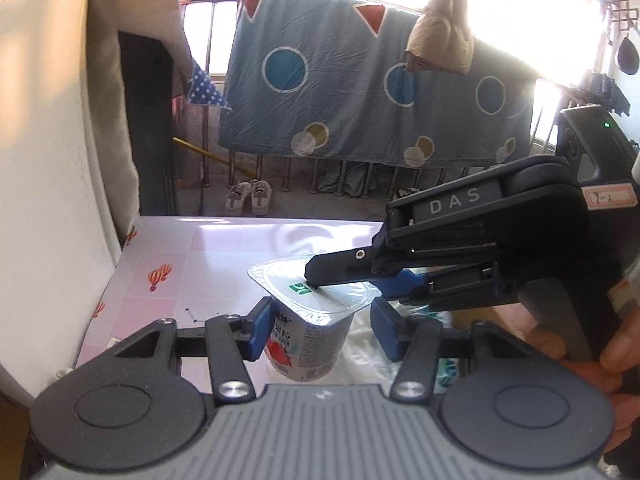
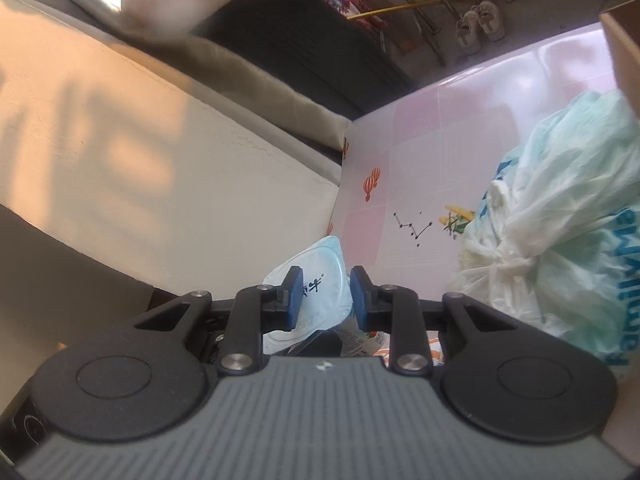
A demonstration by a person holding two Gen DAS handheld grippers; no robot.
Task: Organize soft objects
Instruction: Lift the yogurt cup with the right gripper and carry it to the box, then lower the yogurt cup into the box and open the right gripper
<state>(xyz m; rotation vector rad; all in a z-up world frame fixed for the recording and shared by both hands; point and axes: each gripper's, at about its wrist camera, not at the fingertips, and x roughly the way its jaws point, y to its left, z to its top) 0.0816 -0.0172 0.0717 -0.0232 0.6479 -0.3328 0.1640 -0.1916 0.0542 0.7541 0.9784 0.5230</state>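
Holding: both claws are working on one yogurt cup (image 1: 308,344), which is sitting between the blue pads of the left claw (image 1: 316,330) in the left wrist view.
Left claw: it is standing half spread around the cup body; the pad at nine o'clock is touching the cup wall, while the pad at three o'clock is showing a gap, so whether it is truly gripping I cannot tell.
Right claw: in the left wrist view the right claw (image 1: 310,278) is reaching in from three o'clock, its fingers pressed nearly together, with the tip lying on the foil lid (image 1: 320,284) near the green mark.
Right claw, own view: the lid (image 2: 320,280) is showing between the right claw's (image 2: 324,300) pads, which are looking apart there; whether they are pinching the foil rim I cannot tell.
Likely reason: one claw seems to be steadying the thin-walled cup from the sides while the other guides it from the top, since a soft cup could buckle or tip under a single hard squeeze.
Cup location: it is hanging above the pink worktop (image 1: 192,248), at six o'clock in both wrist views.
Nearby: a crumpled plastic bag (image 2: 560,220) is lying on the worktop at three o'clock in the right wrist view, with a cardboard box (image 2: 624,52) at its one o'clock edge.
Hand: a person's hand (image 1: 600,344) is gripping the right handle.
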